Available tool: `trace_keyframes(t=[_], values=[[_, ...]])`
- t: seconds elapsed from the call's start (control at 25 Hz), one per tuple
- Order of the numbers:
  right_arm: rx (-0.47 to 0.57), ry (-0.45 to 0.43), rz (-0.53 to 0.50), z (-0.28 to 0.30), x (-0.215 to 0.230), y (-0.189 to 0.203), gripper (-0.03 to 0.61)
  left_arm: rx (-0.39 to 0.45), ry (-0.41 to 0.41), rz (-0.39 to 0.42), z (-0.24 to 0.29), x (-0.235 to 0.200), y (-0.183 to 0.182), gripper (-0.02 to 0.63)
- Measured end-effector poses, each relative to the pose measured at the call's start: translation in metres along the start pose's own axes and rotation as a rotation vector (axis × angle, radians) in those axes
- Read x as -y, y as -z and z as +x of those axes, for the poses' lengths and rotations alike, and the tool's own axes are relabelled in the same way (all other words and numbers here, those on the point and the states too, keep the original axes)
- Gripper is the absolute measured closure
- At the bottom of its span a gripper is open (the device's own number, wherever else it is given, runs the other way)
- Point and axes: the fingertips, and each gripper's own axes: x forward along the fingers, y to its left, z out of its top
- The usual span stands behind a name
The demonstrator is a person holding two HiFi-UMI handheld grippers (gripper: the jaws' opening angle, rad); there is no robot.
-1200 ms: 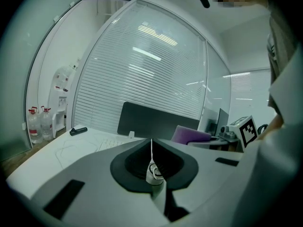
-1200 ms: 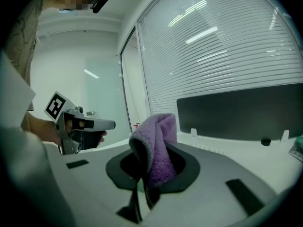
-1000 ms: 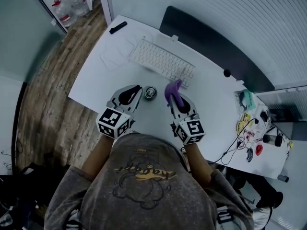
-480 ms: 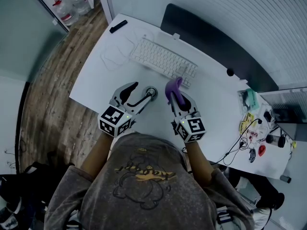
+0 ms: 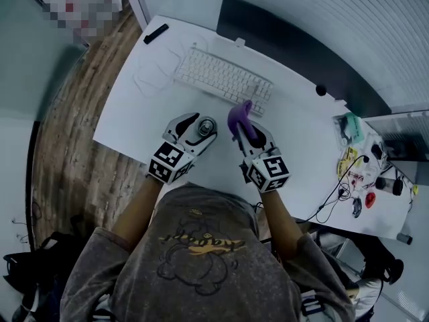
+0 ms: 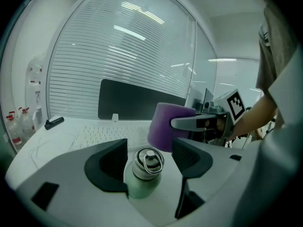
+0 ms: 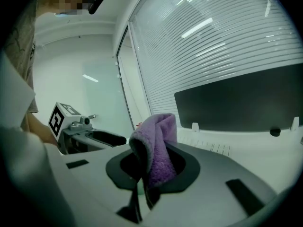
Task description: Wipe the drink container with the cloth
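Keyboard [image 5: 221, 79] lies just behind both grippers on white tabletop [image 5: 131, 116]. Dark panel [image 5: 288, 45] stands along far edge behind it. Small black object [image 5: 155, 33] at far-left corner, thin cable loop [image 5: 151, 79] left of kbd. Tangle of cables + small items [image 5: 355, 173] at right end, well apart from the work. Wood floor [image 5: 67, 133] off to the left.

Drink container [image 6: 142, 174] stands upright on tabletop toward the person's side, between jaws of left gripper [image 5: 200, 129]. Jaws wide apart and have just been opening. Gap shows at right pad; left pad close to its side, contact unclear. So released, not gripped. Right gripper [image 5: 249, 134] is clenched on purple cloth [image 7: 156, 145], a folded wad sticking up past the jaws, near container's right, apart from it.

Head view: only container's round lid shows, body hidden beneath. Left gripper view adds pale green body, metal cap w/ loop handle, cloth + right gripper beyond at right, and slatted blinds [image 6: 118, 56] behind panel. Right gripper view: cloth blocks the centre, container can't be made out, left gripper sits at left.
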Motion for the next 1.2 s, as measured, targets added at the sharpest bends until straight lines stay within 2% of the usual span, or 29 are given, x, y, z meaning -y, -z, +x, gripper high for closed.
trace_keyframes(t=[0.4,0.48,0.8,0.92,1.2], values=[[-0.026,-0.005,0.001,-0.005,0.001,0.009,0.534,-0.079,-0.003,0.034,0.015,-0.001,0.021,0.342],[-0.033,-0.008,0.003,-0.007,0.003,0.011,0.534,-0.079,-0.007,0.024,0.016,-0.003,0.021,0.373],[-0.071,-0.070,-0.053,-0.001,0.023,0.004,0.534,-0.078,-0.013,0.008,0.017,-0.004,0.020,0.373],[-0.084,-0.110,-0.062,0.009,0.029,-0.001,0.534,-0.077,-0.015,-0.001,0.017,-0.004,0.020,0.373],[-0.120,-0.265,-0.123,0.049,0.026,-0.012,0.534,-0.076,-0.016,-0.015,0.019,-0.003,0.021,0.373]])
